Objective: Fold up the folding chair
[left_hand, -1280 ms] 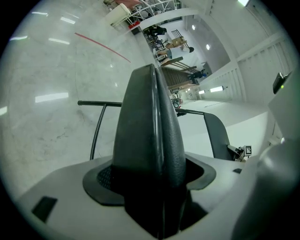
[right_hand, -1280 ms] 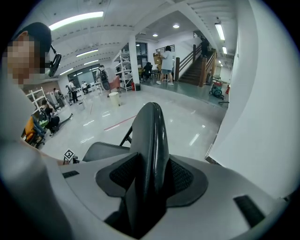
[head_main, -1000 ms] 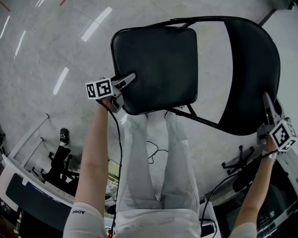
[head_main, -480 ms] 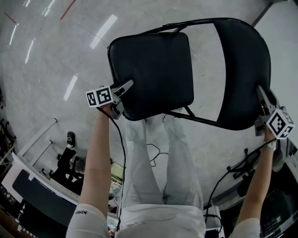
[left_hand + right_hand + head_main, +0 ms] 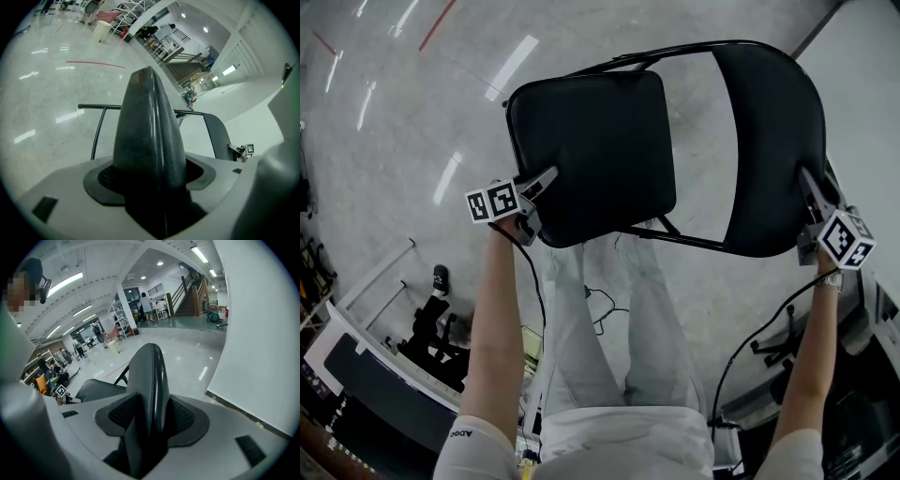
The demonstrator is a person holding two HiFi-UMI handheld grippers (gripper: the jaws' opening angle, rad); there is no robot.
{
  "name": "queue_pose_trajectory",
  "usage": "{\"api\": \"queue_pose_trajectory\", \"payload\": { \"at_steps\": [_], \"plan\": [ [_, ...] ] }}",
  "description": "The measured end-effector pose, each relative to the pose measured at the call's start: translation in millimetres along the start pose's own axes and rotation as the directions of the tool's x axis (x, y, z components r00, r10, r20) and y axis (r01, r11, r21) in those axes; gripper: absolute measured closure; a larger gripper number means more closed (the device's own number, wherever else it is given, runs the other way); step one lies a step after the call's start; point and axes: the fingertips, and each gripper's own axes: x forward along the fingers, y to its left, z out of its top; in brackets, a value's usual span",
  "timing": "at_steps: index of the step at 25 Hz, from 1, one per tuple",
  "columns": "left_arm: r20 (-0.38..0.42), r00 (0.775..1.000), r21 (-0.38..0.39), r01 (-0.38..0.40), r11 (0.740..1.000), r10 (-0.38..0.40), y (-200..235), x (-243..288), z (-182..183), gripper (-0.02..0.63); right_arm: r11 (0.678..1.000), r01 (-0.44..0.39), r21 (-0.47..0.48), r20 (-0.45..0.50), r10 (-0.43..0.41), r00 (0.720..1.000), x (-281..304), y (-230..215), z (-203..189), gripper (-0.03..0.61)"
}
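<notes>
The black folding chair hangs in the air in front of me, above the person's legs. My left gripper [image 5: 546, 183] is shut on the near left edge of its padded seat [image 5: 595, 141]. In the left gripper view the seat [image 5: 147, 136] stands edge-on, wedged between the pads of the left gripper [image 5: 150, 178]. My right gripper [image 5: 809, 187] holds the right edge of the curved backrest [image 5: 769, 141]. The backrest [image 5: 147, 380] fills the gap of the right gripper [image 5: 149, 420]; its jaws are opening, with the pads still against the backrest. A thin metal tube [image 5: 675, 236] joins the seat and the back.
The person's legs [image 5: 609, 328] stand right under the chair on a glossy grey floor [image 5: 394, 112]. Cables [image 5: 750, 347] trail down from both hands. Desks and clutter [image 5: 384, 375] lie at lower left. A white wall [image 5: 262, 333] is close on the right.
The chair has shifted left in the head view. The right gripper came in leftward with the backrest, and the gap between seat and backrest has narrowed. Both grippers keep their hold.
</notes>
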Motion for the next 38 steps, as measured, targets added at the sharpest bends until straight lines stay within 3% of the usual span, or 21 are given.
{"api": "queue_pose_trajectory", "payload": {
  "at_steps": [5,10,17,22,33,38],
  "plan": [
    [0.000,0.999,0.010,-0.044,0.999,0.044,-14.2,6.3,-0.7,0.261,1.000,0.008,0.000,-0.002,-0.008,1.000,2.1,-21.6,-2.1,0.388],
    [-0.001,0.997,0.008,-0.075,0.997,0.075,-30.4,10.3,-3.7,0.261,0.996,0.038,0.080,-0.092,-0.031,0.995,4.1,-43.5,-5.0,0.387],
    [0.000,0.990,0.027,-0.137,0.990,0.138,-55.3,20.0,-4.0,0.261,0.995,0.033,0.098,-0.090,-0.025,0.996,-8.1,-54.6,3.6,0.385],
    [-0.001,0.981,0.047,-0.192,0.980,0.192,-73.0,21.8,-3.0,0.259,0.995,0.062,0.081,-0.078,-0.055,0.995,-28.0,-43.1,18.9,0.385],
    [0.005,0.947,0.092,-0.322,0.942,0.323,-118.1,20.8,0.5,0.261,0.997,0.012,0.078,-0.025,-0.011,1.000,-68.0,11.4,63.1,0.405],
    [0.016,0.963,0.098,-0.269,0.958,0.269,-156.3,18.3,-0.6,0.285,0.996,-0.003,0.088,-0.006,0.003,1.000,-90.5,36.3,81.7,0.419]
  ]
}}
